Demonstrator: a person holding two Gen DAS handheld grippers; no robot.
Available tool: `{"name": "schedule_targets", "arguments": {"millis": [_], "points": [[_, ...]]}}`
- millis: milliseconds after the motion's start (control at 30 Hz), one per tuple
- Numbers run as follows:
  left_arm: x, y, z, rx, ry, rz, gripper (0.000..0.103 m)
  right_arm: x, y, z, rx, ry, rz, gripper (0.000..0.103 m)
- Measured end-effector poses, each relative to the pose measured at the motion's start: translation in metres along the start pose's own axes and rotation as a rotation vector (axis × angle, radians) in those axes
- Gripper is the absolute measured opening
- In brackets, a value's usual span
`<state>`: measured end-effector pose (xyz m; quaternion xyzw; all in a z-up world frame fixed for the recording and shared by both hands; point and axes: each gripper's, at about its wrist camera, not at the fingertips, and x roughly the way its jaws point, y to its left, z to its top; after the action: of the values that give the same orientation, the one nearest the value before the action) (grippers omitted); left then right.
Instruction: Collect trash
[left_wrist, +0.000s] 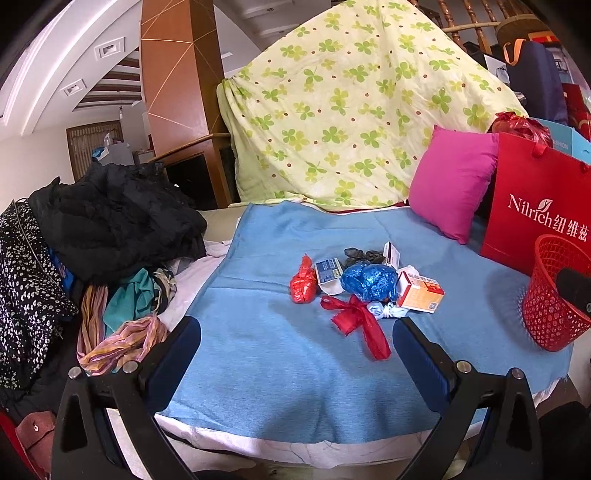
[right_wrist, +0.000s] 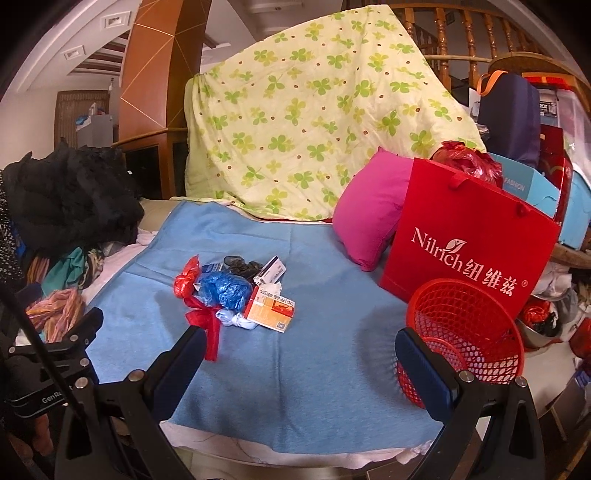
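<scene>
A small heap of trash lies on the blue blanket (left_wrist: 280, 369): a crumpled blue plastic bag (left_wrist: 369, 282), a red plastic wad (left_wrist: 303, 284), a red ribbon (left_wrist: 360, 325), an orange-white carton (left_wrist: 421, 293), a blue-white carton (left_wrist: 327, 271), a white knotted scrap (left_wrist: 384, 310) and a dark crumpled piece (left_wrist: 362, 254). The heap also shows in the right wrist view (right_wrist: 236, 291). A red mesh basket (left_wrist: 557, 295) (right_wrist: 465, 336) stands at the blanket's right edge. My left gripper (left_wrist: 295, 332) is open and empty, just short of the heap. My right gripper (right_wrist: 301, 343) is open and empty, between heap and basket.
A pile of dark and striped clothes (left_wrist: 103, 236) lies to the left. A pink pillow (left_wrist: 454, 184), a red Nilrich paper bag (right_wrist: 469, 236) and a clover-print quilt (left_wrist: 351, 103) stand behind. The left gripper's body (right_wrist: 48, 369) shows at the right view's left edge.
</scene>
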<state>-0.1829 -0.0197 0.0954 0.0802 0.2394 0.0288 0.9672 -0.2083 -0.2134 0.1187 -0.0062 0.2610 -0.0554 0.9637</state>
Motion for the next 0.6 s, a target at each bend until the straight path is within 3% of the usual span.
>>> {"name": "schedule_targets", "arguments": {"millis": [600], "points": [[0.033, 0.006, -0.001, -0.027, 0.057, 0.038, 0.103, 0.019, 0.0, 0.009, -0.003, -0.013, 0.028, 0.103]]}}
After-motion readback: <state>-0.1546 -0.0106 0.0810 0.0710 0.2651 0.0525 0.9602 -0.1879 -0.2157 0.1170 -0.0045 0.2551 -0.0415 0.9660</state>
